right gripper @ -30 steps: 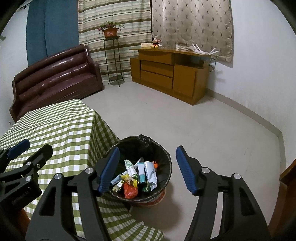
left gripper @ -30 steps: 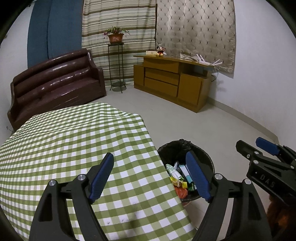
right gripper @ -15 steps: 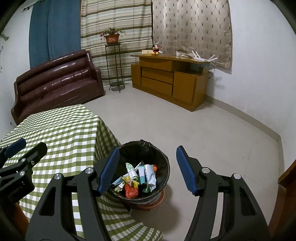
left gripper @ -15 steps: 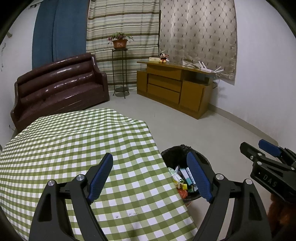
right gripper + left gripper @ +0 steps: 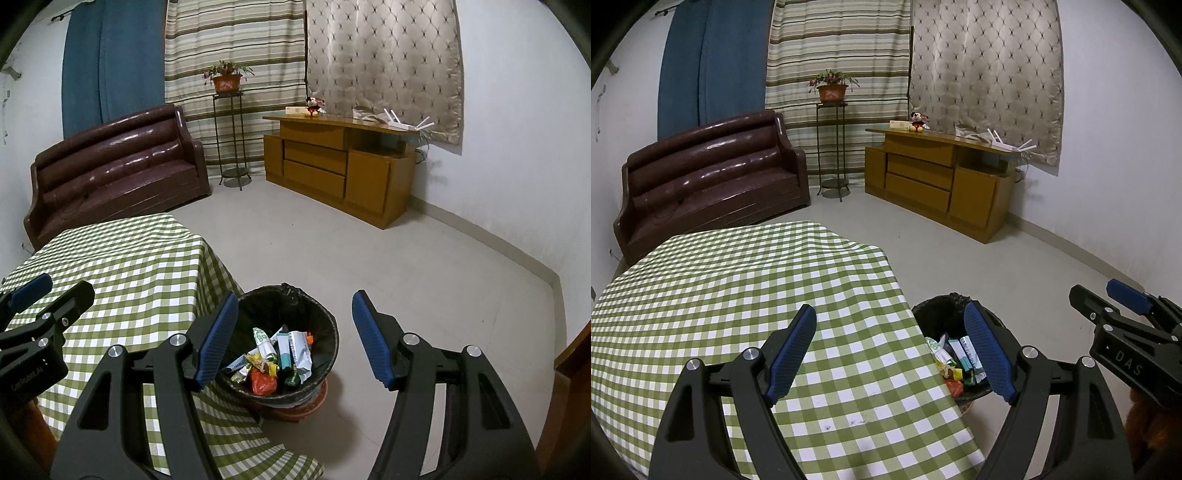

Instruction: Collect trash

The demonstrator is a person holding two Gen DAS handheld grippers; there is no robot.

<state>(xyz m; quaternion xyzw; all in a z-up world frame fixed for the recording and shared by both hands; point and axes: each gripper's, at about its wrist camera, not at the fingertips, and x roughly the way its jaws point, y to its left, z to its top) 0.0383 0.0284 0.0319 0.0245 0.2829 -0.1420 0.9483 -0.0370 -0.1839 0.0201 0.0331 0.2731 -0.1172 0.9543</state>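
1. Your left gripper (image 5: pixel 890 350) hangs over the table's (image 5: pixel 738 280) right edge, jaws spread wide, holding nothing.
2. The trash bin (image 5: pixel 325 325) sits on the floor against that edge, full of wrappers (image 5: pixel 273 358).
3. Your right gripper (image 5: pixel 291 336) hovers above it, wide open, empty.

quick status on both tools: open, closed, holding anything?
Left tool: open, holding nothing, above the table edge.
Right tool: open, holding nothing, above the trash bin.
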